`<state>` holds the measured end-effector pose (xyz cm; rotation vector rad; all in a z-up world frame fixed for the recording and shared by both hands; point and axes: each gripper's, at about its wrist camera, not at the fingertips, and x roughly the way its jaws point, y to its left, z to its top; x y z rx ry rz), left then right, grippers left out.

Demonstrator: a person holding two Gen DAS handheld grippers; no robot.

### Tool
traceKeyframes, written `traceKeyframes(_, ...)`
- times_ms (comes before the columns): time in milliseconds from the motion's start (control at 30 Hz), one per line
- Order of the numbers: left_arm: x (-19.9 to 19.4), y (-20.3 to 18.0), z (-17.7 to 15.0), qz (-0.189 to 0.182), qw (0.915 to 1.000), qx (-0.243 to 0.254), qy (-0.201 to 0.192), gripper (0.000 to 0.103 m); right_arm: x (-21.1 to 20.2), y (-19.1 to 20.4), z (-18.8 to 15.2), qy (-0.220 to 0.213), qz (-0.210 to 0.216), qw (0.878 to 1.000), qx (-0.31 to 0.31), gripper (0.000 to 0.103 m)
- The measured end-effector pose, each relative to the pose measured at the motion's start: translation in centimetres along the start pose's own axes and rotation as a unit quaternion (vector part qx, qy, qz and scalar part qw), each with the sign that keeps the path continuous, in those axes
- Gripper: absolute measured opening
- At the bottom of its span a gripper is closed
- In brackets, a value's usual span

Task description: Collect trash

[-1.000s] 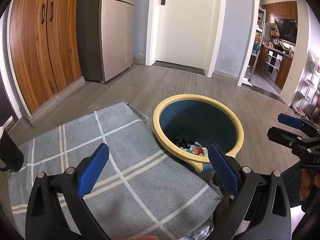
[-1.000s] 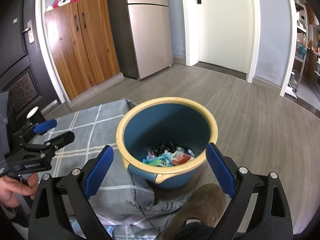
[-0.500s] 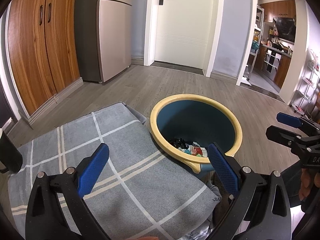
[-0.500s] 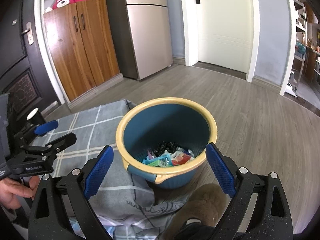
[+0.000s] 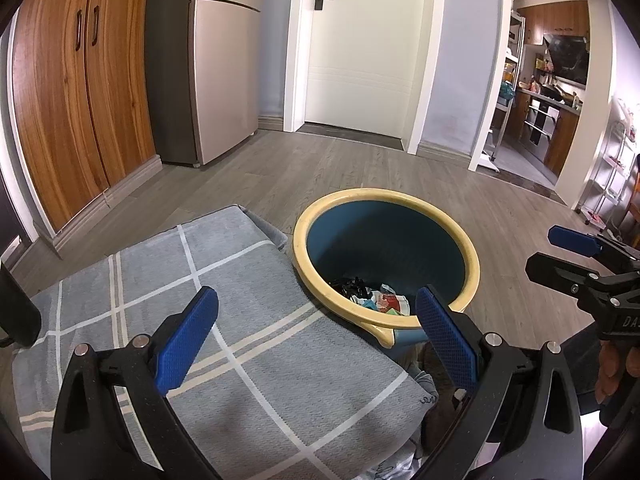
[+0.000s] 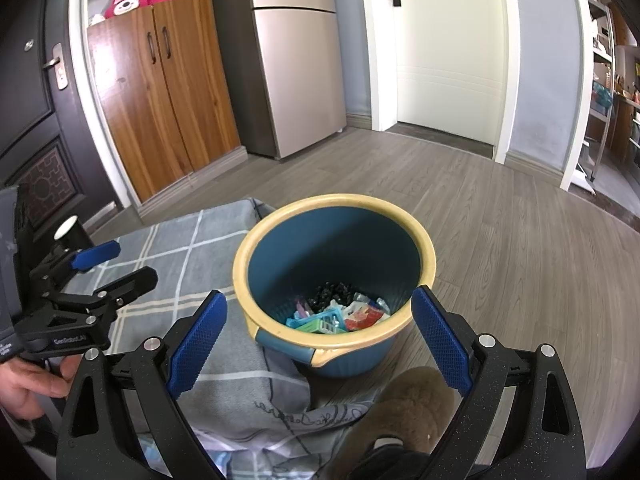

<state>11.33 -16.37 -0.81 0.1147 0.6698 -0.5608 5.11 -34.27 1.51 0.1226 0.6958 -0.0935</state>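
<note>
A heap of trash (image 6: 336, 312) lies at the bottom of the blue bin with a yellow rim (image 6: 276, 222): coloured wrappers, a turquoise plastic piece and some small black bits. In the left wrist view the same trash (image 5: 374, 300) shows only partly behind the bin's near rim (image 5: 400, 196). The bin stands on the grey wood floor (image 6: 520, 248), just right of a surface draped in a grey plaid blanket (image 5: 240, 344), whose edge hangs down beside the bin's left wall.

The right gripper (image 6: 318, 328) hovers on the near side of the bin with its blue pads (image 6: 196, 340) spread wide and nothing between them. The left gripper (image 5: 316, 334) hangs over the blanket's right part, its pads (image 5: 186, 340) equally wide apart and empty. A hand (image 6: 28, 384) holds the left gripper's handle at the left edge of the right wrist view.

A brown fuzzy slipper (image 6: 404, 412) sits near, below the bin. Far off stand a wooden cabinet (image 6: 160, 92), a steel refrigerator (image 6: 296, 60) and a white door (image 6: 444, 44).
</note>
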Motion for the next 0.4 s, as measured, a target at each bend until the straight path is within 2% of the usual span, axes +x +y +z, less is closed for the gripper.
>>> traceKeyframes(400,0.51,0.23,-0.10,0.003,0.9999,-0.004,0.013,0.097,0.01,-0.04,0.01,0.001,0.000,1.000,0.001,0.093)
